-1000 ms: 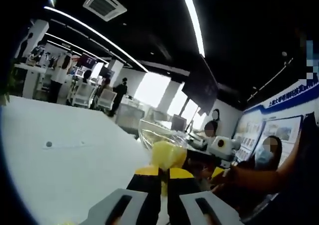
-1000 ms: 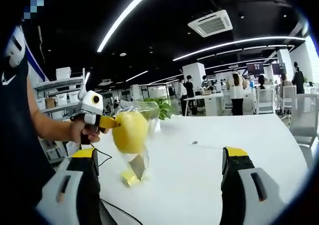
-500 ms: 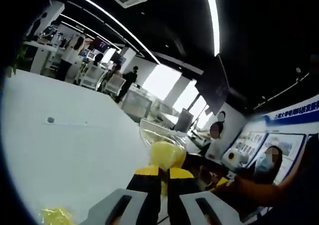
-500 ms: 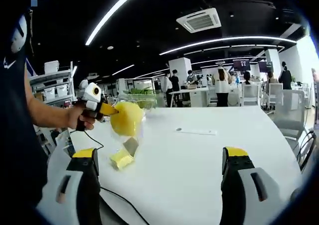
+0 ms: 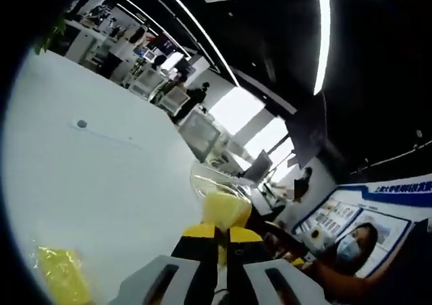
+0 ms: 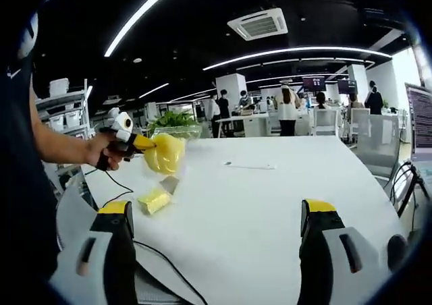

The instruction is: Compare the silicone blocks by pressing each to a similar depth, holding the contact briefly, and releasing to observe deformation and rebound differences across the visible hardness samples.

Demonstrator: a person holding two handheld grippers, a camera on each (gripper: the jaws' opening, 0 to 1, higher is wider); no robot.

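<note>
A soft yellow silicone block in a clear plastic wrapper [image 6: 165, 154] is pinched between the closed jaws of the left gripper [image 5: 221, 232] and is carried in the air above the white tabletop [image 6: 270, 197]. Since only an edge appears to be gripped, the sample could slip out or be deformed before any pressing, which would spoil the comparison. A second, flat yellow silicone block [image 6: 154, 200] lies on the table below it. The left gripper is held out level by a hand [image 6: 102, 151] with the forearm extended. The right gripper [image 6: 216, 234] is held low over the table, jaws spread wide and empty.
</note>
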